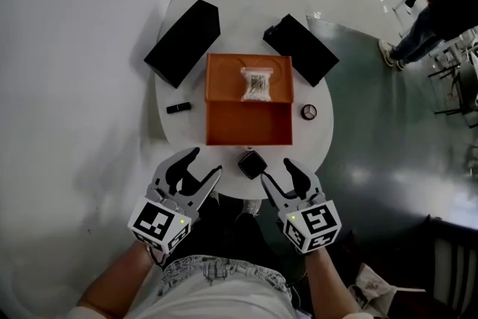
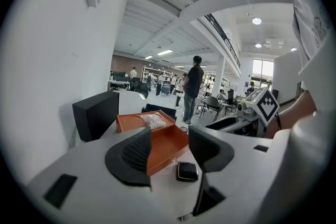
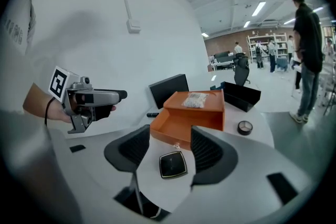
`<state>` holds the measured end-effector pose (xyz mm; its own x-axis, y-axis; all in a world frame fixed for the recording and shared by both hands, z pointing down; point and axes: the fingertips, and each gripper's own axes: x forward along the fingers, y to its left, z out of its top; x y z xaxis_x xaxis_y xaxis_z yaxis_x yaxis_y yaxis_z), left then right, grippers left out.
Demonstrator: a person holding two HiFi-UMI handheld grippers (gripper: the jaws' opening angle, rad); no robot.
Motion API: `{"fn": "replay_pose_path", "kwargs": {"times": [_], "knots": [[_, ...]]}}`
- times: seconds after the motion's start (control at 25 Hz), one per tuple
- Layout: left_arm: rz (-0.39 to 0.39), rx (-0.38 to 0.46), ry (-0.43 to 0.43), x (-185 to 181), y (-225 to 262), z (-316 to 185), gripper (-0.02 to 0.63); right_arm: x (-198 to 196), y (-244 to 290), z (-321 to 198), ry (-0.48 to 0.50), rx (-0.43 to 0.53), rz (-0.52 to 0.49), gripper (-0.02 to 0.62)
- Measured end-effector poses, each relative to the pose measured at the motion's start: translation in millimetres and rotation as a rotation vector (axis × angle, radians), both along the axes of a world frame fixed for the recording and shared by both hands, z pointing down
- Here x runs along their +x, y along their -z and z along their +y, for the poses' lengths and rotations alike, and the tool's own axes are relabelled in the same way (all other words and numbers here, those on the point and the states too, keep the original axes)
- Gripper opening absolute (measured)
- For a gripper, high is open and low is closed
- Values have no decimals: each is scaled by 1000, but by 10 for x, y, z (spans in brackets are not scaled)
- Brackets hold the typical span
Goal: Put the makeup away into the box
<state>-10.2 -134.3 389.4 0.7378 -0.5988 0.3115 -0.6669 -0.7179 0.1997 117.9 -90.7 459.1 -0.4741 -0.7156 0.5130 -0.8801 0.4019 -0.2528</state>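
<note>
- Head view: the step in hand is the approach to the first piece of makeup, and nothing is picked up yet
- The orange box (image 1: 249, 101) stands in the middle of the white table (image 1: 321, 146), with its drawer (image 1: 249, 123) pulled out toward the person and, as far as I can see, empty
- The compact (image 1: 252, 163), black and square with rounded corners, lies flat just in front of the drawer
- A small black tube (image 1: 178, 107) lies left of the box and a round pot (image 1: 309, 112) right of it; I think both are makeup too
- The left gripper (image 1: 205, 163) and the right gripper (image 1: 275, 169) hover in front of the box, one on each side of the compact
- Left gripper view: the jaws stand wide apart and hold nothing; between them I see only the drawer's corner, and the compact (image 2: 187, 171) lies lower and to the right
- Right gripper view: the jaws are also wide apart and empty, and the compact (image 3: 172, 164) lies straight ahead between them, closed, glossy, with a thin light rim
- My judgement: the right gripper is better placed; the next move is to lower it around the compact, close on two opposite edges, then lift it into the drawer
- The compact is low and smooth, so the pads must come almost down to the table to catch it
</note>
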Motion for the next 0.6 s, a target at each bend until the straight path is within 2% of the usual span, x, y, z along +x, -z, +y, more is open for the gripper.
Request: {"fn": "replay_pose_path", "kwargs": {"times": [0.6], "knots": [[2,-80,20,-212,-445,3,241,-267,-726,-67,87,-124,88,290]]}}
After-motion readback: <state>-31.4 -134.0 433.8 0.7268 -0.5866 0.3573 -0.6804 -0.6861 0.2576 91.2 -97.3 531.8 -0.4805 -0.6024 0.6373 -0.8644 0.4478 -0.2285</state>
